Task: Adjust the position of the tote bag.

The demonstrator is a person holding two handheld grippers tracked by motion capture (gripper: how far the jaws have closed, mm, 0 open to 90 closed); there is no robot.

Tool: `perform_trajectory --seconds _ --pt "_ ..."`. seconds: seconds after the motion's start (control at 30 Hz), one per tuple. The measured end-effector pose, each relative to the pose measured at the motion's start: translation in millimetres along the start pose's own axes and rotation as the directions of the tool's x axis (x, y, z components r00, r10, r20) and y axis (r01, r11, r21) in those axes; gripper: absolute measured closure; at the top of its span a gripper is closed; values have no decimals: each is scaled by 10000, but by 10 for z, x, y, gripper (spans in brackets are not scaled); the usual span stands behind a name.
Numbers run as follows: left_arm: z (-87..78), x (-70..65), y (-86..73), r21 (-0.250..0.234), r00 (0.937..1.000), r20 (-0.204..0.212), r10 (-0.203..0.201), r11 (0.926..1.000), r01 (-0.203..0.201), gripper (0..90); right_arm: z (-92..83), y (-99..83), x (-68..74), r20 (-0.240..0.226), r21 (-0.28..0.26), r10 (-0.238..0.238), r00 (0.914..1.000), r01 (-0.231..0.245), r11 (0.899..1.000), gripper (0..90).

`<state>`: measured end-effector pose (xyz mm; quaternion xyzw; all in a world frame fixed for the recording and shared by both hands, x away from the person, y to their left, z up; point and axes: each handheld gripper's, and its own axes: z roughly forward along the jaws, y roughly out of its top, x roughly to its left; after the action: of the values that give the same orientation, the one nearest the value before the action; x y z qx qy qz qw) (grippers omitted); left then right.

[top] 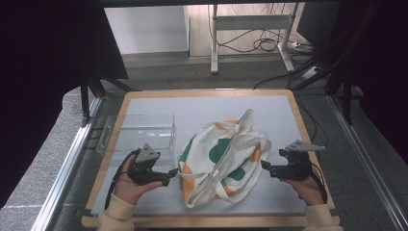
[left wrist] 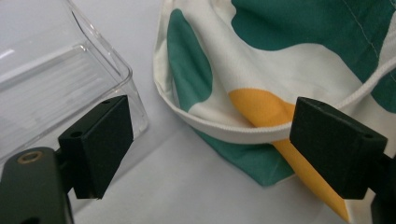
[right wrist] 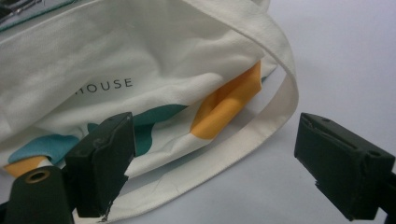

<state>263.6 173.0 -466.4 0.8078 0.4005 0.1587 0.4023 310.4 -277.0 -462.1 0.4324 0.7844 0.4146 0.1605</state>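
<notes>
A canvas tote bag, cream with green and orange patches, is seen lying crumpled on the white-topped table, between the two hand-held grippers. The left gripper is held just to the bag's left, its jaws spread wide with nothing between them. In the left gripper view the bag's corded rim is seen just ahead of the jaws and slightly toward the right-hand one, not touched by either. A clear plastic container stands empty just beyond and to the outer side of this gripper, close to the bag but apart from it.

The right gripper is held just to the bag's right, pointed at it, its jaws also spread wide and empty. In the right gripper view a flat cream handle strap is seen looping across the table directly ahead, between the jaws' lines but not yet within their grasp; the word HOUSE is printed on the cloth beyond.

Judged from this, the work is at its very beginning: both grippers are positioned at opposite sides of the bag, and nothing has been gripped, lifted or straightened. Grasping the rim and strap, and whatever handling of the bag follows, is all still to be done.
</notes>
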Motion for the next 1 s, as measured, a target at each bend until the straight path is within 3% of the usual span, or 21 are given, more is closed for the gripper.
perform_trajectory --seconds 0.1,0.3,0.43,0.57,0.77,0.87,0.93,1.0 --pt "32 15 6 50 10000 -32 -22 10000 23 136 -15 -9 -19 29 -71 75 10000 -75 9999 138" --pt "51 2 59 288 9999 155 -70 9996 66 150 -63 -47 -82 627 -127 601 9962 -595 9982 170" --pt "35 -19 83 481 9999 20 -149 9987 148 172 -87 -63 -90 645 -236 530 9965 -516 9984 182" --pt "-22 -54 71 122 9999 -130 -32 9999 33 198 -94 -80 -55 936 -42 476 9945 -475 9989 205" --pt "-148 -75 110 -180 10000 -87 -45 9998 43 206 -60 -73 -9 808 126 311 9962 -322 9994 216" --pt "-166 -99 122 -239 9999 -33 106 9997 -107 212 -49 -58 -19 790 182 261 9965 -276 9995 223" --pt "-159 -110 120 -244 9995 -263 193 9995 -200 223 -48 -52 -33 833 202 270 9962 -288 9994 223" --pt "-153 -110 113 -234 9997 -218 121 9996 -126 226 -46 -49 -46 882 173 299 9957 -315 9994 223"
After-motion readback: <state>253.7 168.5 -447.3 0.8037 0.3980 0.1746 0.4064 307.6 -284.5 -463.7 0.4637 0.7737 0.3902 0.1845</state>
